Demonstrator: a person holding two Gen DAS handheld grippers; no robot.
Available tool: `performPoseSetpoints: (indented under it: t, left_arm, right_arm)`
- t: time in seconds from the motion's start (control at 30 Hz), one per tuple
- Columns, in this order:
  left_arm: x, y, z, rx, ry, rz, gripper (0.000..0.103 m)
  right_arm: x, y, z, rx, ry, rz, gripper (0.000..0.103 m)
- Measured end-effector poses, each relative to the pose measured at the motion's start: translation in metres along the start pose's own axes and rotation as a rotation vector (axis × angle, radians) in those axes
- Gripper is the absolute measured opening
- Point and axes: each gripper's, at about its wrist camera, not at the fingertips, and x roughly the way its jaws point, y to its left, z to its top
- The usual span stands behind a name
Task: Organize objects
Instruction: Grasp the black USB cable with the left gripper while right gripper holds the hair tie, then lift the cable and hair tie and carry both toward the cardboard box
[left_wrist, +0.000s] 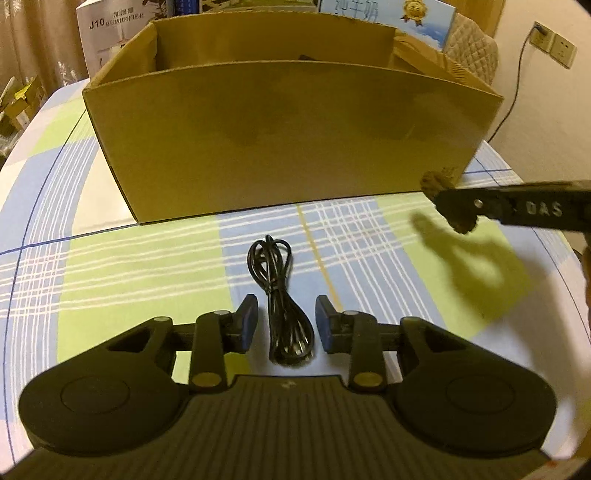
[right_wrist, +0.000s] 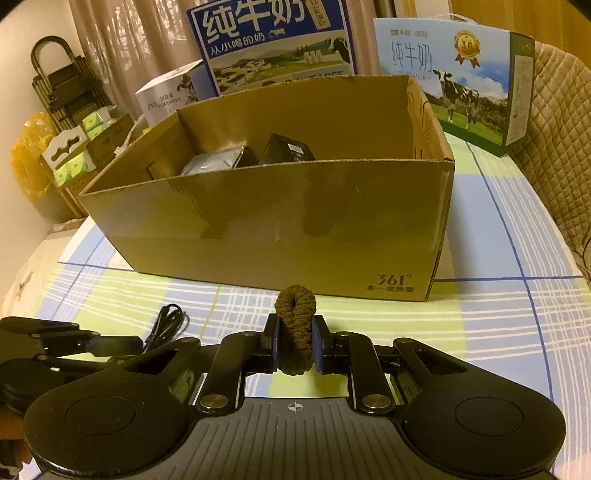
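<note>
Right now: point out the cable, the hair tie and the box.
cable (left_wrist: 282, 314), left wrist view, middle of the bundled black cord.
hair tie (right_wrist: 295, 325), right wrist view, brown loop between the claw pads.
box (right_wrist: 280, 221), right wrist view, near cardboard wall.

The cardboard box's (left_wrist: 288, 136) near wall hides its contents from the left wrist view, showing only a dark sliver.

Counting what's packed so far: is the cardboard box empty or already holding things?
Not empty. In the right wrist view the open cardboard box holds a silvery packet and a small black box.
</note>
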Motion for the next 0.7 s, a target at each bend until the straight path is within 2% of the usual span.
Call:
performPoseSetpoints:
  t: [0.13,0.17,0.2,0.23,0.43,0.7]
  left_arm:
    - [0.012,0.003,0.002,-0.017,0.028,0.009,0.028]
    - [0.013,0.002,0.003,-0.003,0.029,0.020,0.026]
    - [0.013,0.000,0.004,0.012,0.035,0.033,0.019]
    - [0.013,0.000,0.004,0.020,0.040,0.039,0.016]
    - [0.009,0.006,0.004,-0.004,0.060,0.038,0.015]
    - [-0.003,0.003,0.002,-0.001,0.048,0.041,0.015]
  right_arm:
    - [0.000,0.000,-0.001,-0.003,0.003,0.002,0.014]
    - [0.000,0.001,-0.001,-0.005,0.003,0.003,0.014]
    - [0.000,0.002,-0.001,-0.007,0.003,0.004,0.014]
    - [0.000,0.002,-0.001,-0.009,0.002,0.005,0.014]
    - [-0.004,0.004,0.000,-0.006,-0.006,0.010,0.014]
    - [-0.006,0.009,0.000,-0.016,-0.007,0.005,0.014]
